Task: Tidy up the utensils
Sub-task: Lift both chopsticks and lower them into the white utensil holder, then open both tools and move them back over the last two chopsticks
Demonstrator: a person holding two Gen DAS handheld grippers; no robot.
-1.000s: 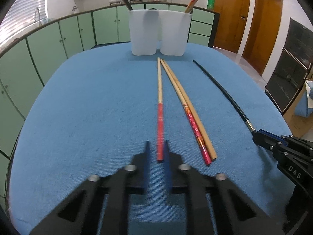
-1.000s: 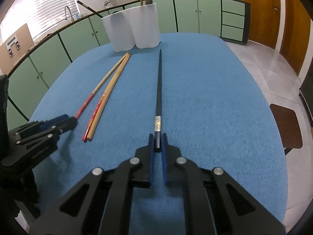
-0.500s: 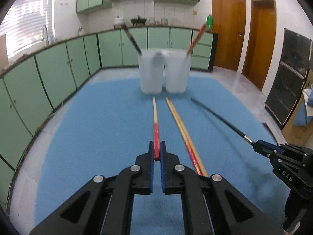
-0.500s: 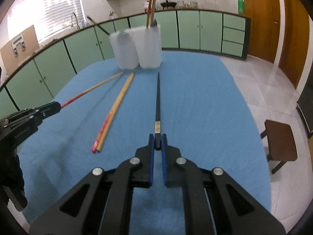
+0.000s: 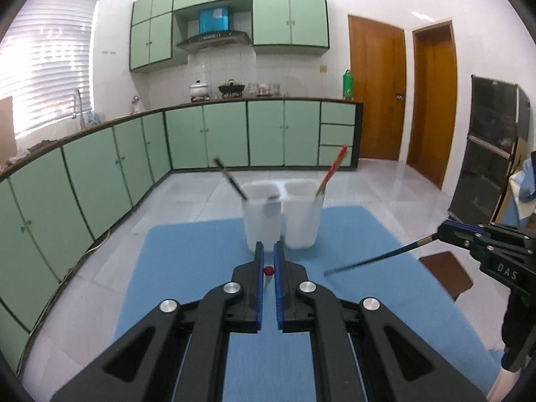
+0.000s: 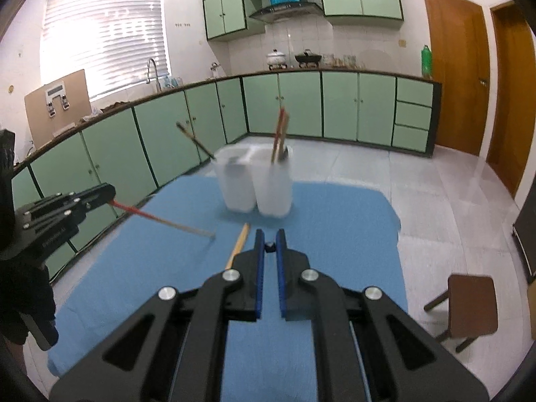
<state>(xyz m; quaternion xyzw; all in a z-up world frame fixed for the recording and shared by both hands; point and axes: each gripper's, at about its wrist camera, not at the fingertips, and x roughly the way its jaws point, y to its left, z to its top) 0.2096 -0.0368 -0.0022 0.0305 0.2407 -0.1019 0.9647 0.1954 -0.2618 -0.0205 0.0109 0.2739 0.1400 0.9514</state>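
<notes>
My left gripper [image 5: 268, 257] is shut on the red end of a red-and-wood chopstick [image 6: 160, 220], held in the air and pointing toward the white twin-cup holder [image 5: 281, 216]. My right gripper [image 6: 269, 238] is shut on the end of a black chopstick [image 5: 375, 258], also lifted off the blue table [image 5: 187, 268]. In the right wrist view the left gripper [image 6: 112, 197] shows at the left; in the left wrist view the right gripper [image 5: 439, 231] shows at the right. A wooden chopstick [image 6: 239, 245] still lies on the cloth. The holder [image 6: 258, 184] has a black chopstick [image 5: 231, 177] in one cup and red-tipped ones [image 5: 331, 171] in the other.
A brown stool [image 6: 469, 301] stands on the tiled floor right of the table. Green kitchen cabinets [image 5: 100, 174] run along the left and back walls. A gloved hand [image 6: 23, 294] carries the left gripper.
Both grippers rose from the table with their chopsticks and tilted up; the red-and-wood and black chopsticks left the cloth. The holder now sits lower in both views.
</notes>
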